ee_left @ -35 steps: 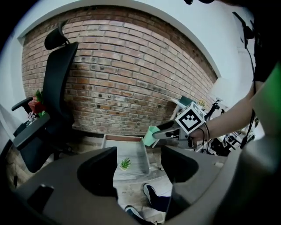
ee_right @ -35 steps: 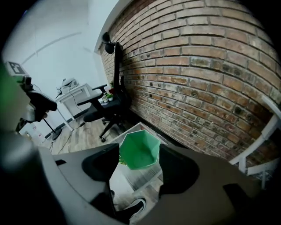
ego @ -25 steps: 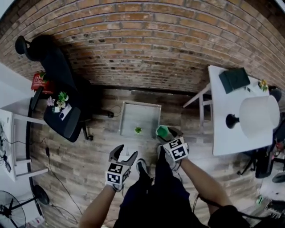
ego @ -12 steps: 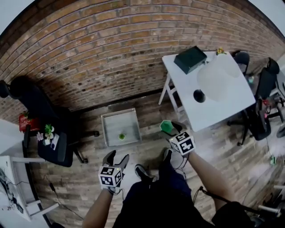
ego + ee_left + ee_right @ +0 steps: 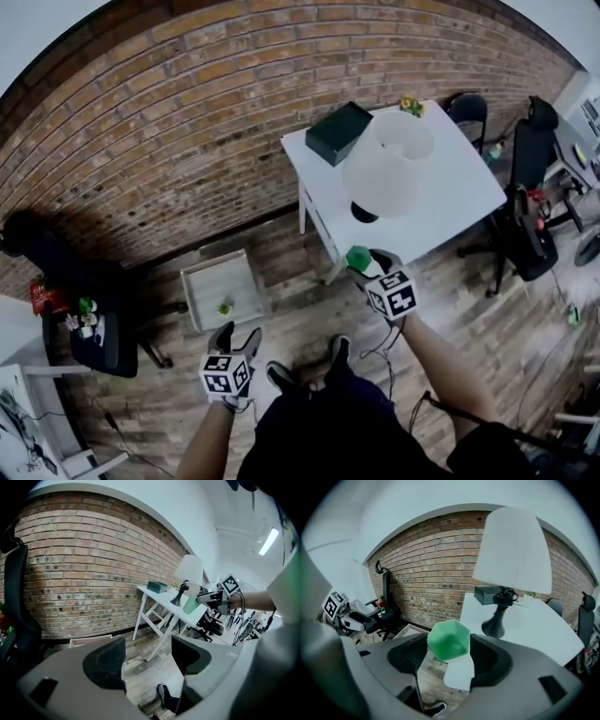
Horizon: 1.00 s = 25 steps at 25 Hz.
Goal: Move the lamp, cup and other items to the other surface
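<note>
Gripping the green cup between its jaws, the right gripper holds it in the air at the near edge of the white table, close to the table's near left corner; the lamp stands on the table just behind that edge, its dark base right beyond the cup and its white shade covering the middle of the top. A dark box sits at the table's far left corner, tight to the edge; a small yellow-green item lies at the far edge; the table's right half is bare out to its right edge. The brick wall runs close behind the table; office chairs crowd its right side. Left of the table the wood floor lies open as far as a shallow tray set on it, with a small green thing inside. The left gripper hangs over the floor well to the left of the table, nearer the person than the tray; its jaws stand apart with nothing between them.
</note>
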Tool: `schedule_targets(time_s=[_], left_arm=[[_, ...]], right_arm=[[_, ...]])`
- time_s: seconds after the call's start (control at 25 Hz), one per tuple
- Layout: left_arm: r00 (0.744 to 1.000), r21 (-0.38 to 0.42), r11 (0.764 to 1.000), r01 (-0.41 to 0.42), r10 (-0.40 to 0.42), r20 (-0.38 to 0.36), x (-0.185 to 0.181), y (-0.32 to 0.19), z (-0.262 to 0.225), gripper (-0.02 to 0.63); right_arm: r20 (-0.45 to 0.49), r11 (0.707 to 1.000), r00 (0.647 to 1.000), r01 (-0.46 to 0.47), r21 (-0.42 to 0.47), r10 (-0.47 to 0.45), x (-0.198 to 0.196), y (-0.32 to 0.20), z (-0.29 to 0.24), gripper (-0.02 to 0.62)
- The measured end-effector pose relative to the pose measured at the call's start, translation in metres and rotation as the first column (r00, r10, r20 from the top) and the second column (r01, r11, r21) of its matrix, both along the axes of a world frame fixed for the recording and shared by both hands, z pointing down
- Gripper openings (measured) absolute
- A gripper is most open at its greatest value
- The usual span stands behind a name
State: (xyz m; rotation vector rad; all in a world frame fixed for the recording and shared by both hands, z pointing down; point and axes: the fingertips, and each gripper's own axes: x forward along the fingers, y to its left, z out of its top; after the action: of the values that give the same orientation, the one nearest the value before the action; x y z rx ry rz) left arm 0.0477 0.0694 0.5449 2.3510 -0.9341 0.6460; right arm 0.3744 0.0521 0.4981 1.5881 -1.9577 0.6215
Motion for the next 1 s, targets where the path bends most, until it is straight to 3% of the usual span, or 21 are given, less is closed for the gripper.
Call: schedule_targets(time_s=[0.2,0.52,0.76,0.92,1.0], left_arm=[[1.0,-0.006,1.0,-0.004,0.003,-0.015,0.063,0.01,-0.003,0.304],[0.999,-0.013,0.999,0.044,-0.044,-0.01,0.114,0.011,0.005,0.304],[0.998,-0.033,0.998,0.061,-0.062,-0.012,0.134,0.017,0.013,0.304],[0.998,-0.048,0.997,0.061,-0.062,-0.014,0.137,0.02,0.018,0.304],[0.998,-0.052,0.997,0.06,-0.061,-0.012,0.136,0.021,0.02,0.304]], right_arm=[[-0.003,0.999,0.999,-0.051,-0.013,0.051,0.081,0.009,0.005,0.288],[-0.008,0.995,0.996,-0.094,-0.035,0.094,0.176,0.013,0.018,0.289],[0.018,0.992,0.995,-0.101,-0.076,0.103,0.201,0.016,0.038,0.293],[0.034,0.99,0.991,-0.129,-0.058,0.131,0.205,0.015,0.038,0.3],[0.02,0.99,0.991,-0.132,-0.051,0.133,0.204,0.017,0.04,0.357]])
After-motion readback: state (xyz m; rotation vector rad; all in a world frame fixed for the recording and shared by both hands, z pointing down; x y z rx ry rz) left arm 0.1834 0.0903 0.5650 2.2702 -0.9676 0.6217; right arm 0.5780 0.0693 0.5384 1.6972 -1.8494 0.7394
